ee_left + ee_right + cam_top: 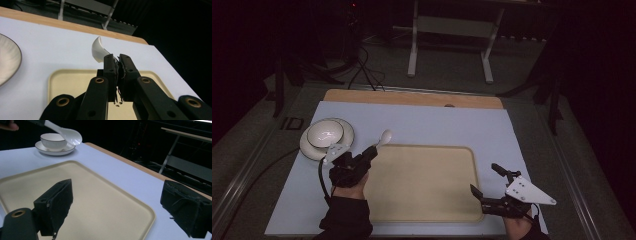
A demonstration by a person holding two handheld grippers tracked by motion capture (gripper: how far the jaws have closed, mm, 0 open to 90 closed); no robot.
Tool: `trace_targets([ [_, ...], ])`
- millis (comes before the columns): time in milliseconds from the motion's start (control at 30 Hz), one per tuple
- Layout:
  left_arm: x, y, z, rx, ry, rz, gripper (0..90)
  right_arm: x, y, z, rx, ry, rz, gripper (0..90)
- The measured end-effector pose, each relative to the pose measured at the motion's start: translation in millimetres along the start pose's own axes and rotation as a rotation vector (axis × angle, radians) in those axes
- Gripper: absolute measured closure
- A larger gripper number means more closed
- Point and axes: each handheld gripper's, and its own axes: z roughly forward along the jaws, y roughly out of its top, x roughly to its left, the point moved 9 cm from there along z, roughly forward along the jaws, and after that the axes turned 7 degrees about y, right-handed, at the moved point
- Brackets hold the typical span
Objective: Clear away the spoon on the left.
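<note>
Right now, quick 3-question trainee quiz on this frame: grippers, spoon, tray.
1. True or false: the left gripper is shut on the spoon.
2. Where does the bowl sit? A) on the tray B) on a saucer left of the tray C) in the right gripper
3. Fill in: the right gripper's jaws are ____ and hold nothing.

Key: 1 true; 2 B; 3 open.

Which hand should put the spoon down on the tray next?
Probably the left. The left gripper already clamps the white spoon by its handle, right at the tray's far left corner. The right gripper is open and holds nothing, over by the tray's right edge.
</note>
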Motion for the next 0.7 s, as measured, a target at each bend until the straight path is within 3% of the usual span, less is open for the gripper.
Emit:
trace_targets([
  [267, -2.7, -27.8, 7.4, 0.035, 0.010, -0.026, 86.0, -0.8, 1.9, -1.5, -0.019, 0.003, 0.005, 10.9],
  [433, -3.4, -38.1, 9.7, 0.027, 0.028, -0.051, 86.0, -0.6, 2.9, -1.7, -0.027, 0.006, 0.011, 10.8],
  [700, -8.2, -56.9, 15.4, 0.052, 0.043, -0.038, 86.0, 5.3, 5.7, -2.1, -0.029, 0.025, -0.012, 10.3],
])
